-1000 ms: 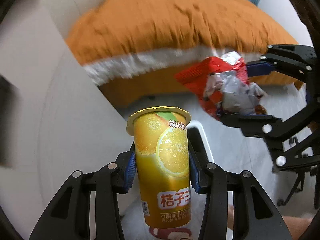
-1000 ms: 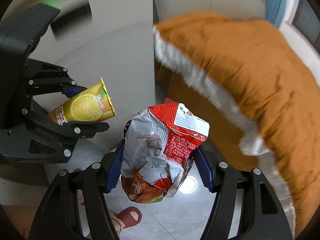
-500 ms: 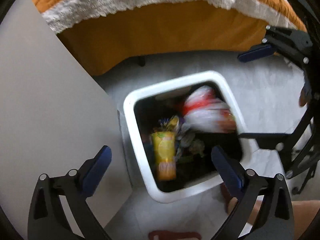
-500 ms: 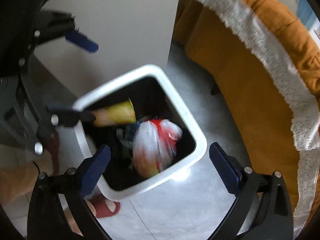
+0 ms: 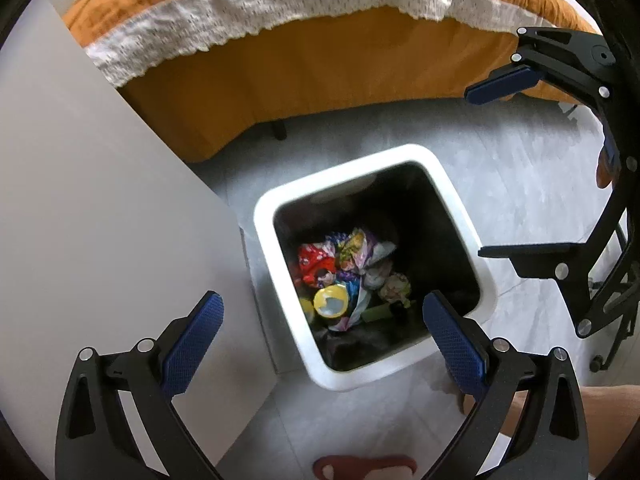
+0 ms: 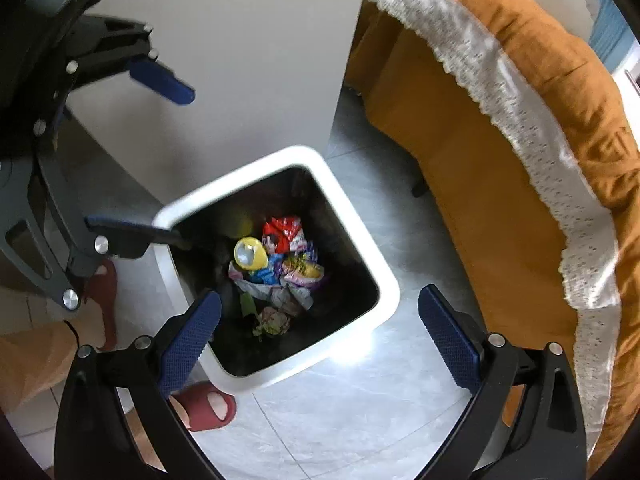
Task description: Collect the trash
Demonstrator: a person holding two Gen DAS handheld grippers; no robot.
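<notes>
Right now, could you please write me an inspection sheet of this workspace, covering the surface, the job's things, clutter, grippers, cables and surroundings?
Surface: grey tiled floor, bare around the bin.
Job's things: white square trash bin with dark liner, standing open on the floor; yellow drink cup and red snack bag lie inside among other crumpled wrappers.
Clutter: nothing seen outside the bin.
Grippers: left gripper open and empty above the bin; right gripper open and empty above the bin.
Cables: nothing seen.
Surroundings: orange bed cover with white lace trim beside the bin; pale cabinet panel on the other side; person's foot in a red slipper near the bin.
</notes>
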